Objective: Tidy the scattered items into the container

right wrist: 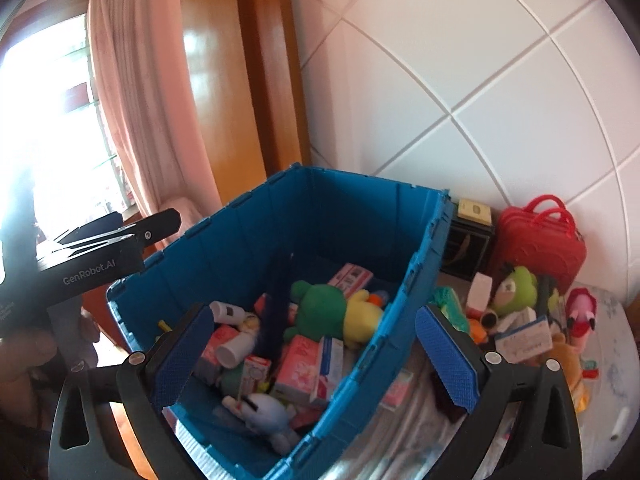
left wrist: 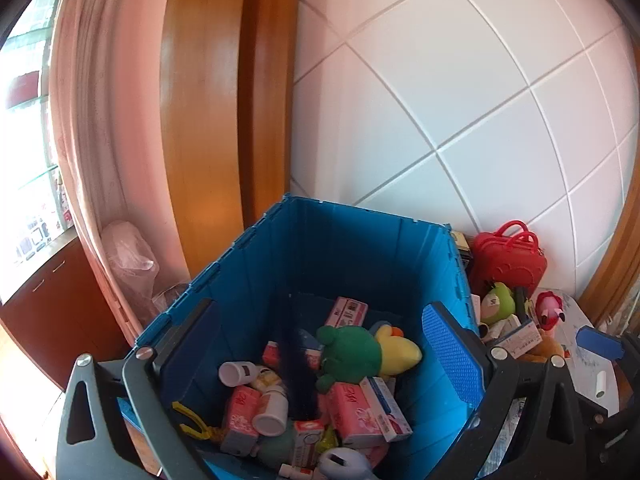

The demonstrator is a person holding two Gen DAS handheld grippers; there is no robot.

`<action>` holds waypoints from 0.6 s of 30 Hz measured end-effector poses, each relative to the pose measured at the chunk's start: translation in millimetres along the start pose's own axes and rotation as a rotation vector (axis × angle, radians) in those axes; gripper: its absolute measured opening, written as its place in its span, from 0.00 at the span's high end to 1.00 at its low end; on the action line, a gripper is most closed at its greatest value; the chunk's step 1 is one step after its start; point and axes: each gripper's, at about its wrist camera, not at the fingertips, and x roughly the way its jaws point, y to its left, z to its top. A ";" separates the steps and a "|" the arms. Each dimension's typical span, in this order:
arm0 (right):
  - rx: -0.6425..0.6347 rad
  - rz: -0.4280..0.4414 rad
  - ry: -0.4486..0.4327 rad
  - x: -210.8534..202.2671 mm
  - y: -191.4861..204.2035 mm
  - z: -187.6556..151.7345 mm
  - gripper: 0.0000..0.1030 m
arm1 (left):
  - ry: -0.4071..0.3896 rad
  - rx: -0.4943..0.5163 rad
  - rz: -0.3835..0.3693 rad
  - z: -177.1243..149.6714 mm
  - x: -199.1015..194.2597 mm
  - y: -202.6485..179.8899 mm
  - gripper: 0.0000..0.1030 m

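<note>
A blue crate (left wrist: 344, 240) stands against the white tiled wall and also shows in the right wrist view (right wrist: 344, 204). It holds a green and yellow plush (left wrist: 360, 354), pink boxes (left wrist: 352, 408), white bottles (left wrist: 272, 408) and a dark blue strip (left wrist: 298, 364). My left gripper (left wrist: 328, 356) is open and empty above the crate's inside. My right gripper (right wrist: 320, 356) is open and empty over the crate's right rim. Scattered items lie right of the crate: a green plush (right wrist: 514, 290), a blue-edged box (right wrist: 524, 338), a pink toy (right wrist: 582, 312).
A red case (right wrist: 540, 240) and a dark box (right wrist: 466, 244) stand against the wall behind the scattered items. A pink curtain (left wrist: 92, 128) and a wooden frame (left wrist: 208, 100) are left of the crate. The other gripper's body (right wrist: 80, 264) is at left in the right wrist view.
</note>
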 end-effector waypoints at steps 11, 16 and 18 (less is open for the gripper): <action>0.146 -0.209 0.005 -80.2 -94.2 -42.7 0.00 | 0.043 0.118 -0.079 -15.8 -31.5 -113.0 0.01; 0.195 -0.253 -0.016 -119.8 -128.4 -57.4 0.00 | 0.081 0.188 -0.102 -29.9 -50.0 -165.2 0.01; 0.210 -0.270 -0.022 -132.9 -141.8 -63.6 0.00 | 0.095 0.203 -0.110 -34.7 -56.7 -182.5 0.01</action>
